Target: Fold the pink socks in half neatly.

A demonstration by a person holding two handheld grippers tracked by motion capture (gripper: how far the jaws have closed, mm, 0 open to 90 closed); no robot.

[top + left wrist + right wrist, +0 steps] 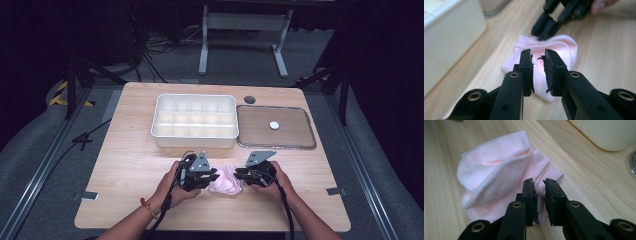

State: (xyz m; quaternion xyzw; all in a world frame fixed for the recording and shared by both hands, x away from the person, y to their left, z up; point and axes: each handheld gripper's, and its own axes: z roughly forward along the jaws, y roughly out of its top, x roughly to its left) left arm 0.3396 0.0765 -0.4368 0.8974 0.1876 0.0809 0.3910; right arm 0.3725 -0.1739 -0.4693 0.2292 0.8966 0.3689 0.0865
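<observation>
Pink cloth (226,183) crumpled on the wooden desk (130,165) near its near edge, between both grippers. Left gripper (538,65) just left of the cloth, jaws slightly parted over its edge, gripping nothing visible. Right gripper (539,192) at the cloth's right side, jaws narrowly apart above a fold, not clamped. White compartment box (195,120) farther back, clear glass-like tray (300,142) to its right with a small white disc (274,125) on it. Bare desk left and right of the hands, and between cloth and box.
</observation>
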